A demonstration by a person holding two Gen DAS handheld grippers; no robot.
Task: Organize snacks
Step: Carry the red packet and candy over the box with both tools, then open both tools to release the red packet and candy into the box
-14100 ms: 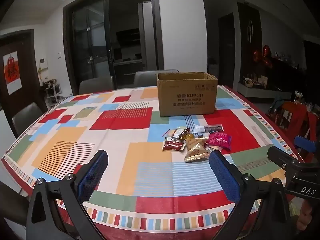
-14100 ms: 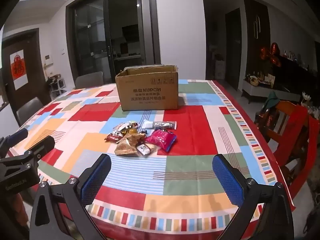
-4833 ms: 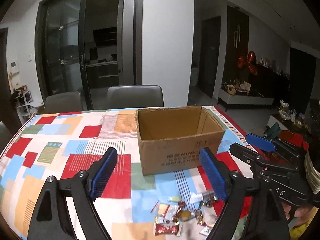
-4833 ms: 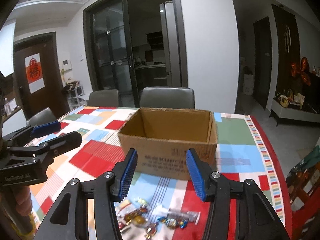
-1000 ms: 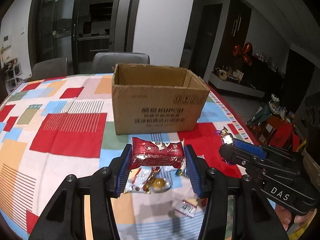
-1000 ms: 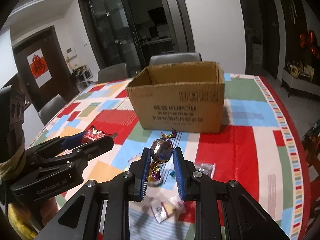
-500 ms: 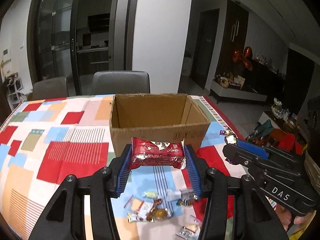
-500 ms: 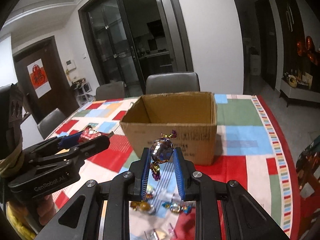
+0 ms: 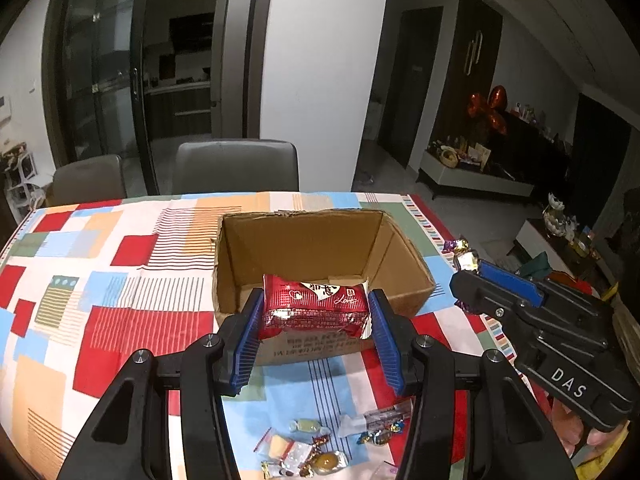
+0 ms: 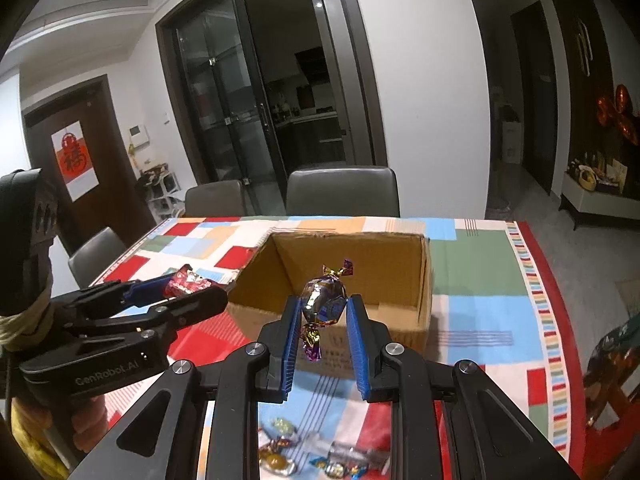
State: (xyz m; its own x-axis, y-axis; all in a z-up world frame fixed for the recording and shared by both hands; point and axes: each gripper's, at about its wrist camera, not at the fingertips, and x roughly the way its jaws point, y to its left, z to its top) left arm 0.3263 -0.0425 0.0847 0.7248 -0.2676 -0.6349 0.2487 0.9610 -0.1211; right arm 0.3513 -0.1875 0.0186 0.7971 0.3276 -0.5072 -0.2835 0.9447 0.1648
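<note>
Left wrist view
Left tool [image 9: 316, 312]: you have it clamped on the red snack packet [image 9: 315, 310], pads pressing its two short ends so the flat face stays level and cannot slip out.
Packet position: you hold it up over the near wall of the cardboard box [image 9: 320, 272], which suggests you mean to release it into the open top and not onto the cloth.
Box: it stands open on the counter [image 9: 120, 280], flaps out of the way, inside bare as far as this view shows.
Right tool [image 9: 466, 258]: you see it from the side at the box's right corner, a foil sweet pinched at its tip.
Loose snacks [image 9: 320, 448]: small wrapped sweets lie on the counter below your tools, in front of the box, still to be gathered.

Right wrist view
Right tool [image 10: 322, 312]: your pads are drawn together on the purple foil candy [image 10: 323, 300], gripping its round middle so both twisted ends hang free.
Candy position: raised above the near edge of the box [image 10: 426, 280], lined up for a drop inside.
Left tool [image 10: 192, 286]: it hovers just left of the box, red packet [image 10: 186, 282] showing between its fingers.
Remaining sweets [image 10: 316, 460]: near the bottom edge, on the counter.
</note>
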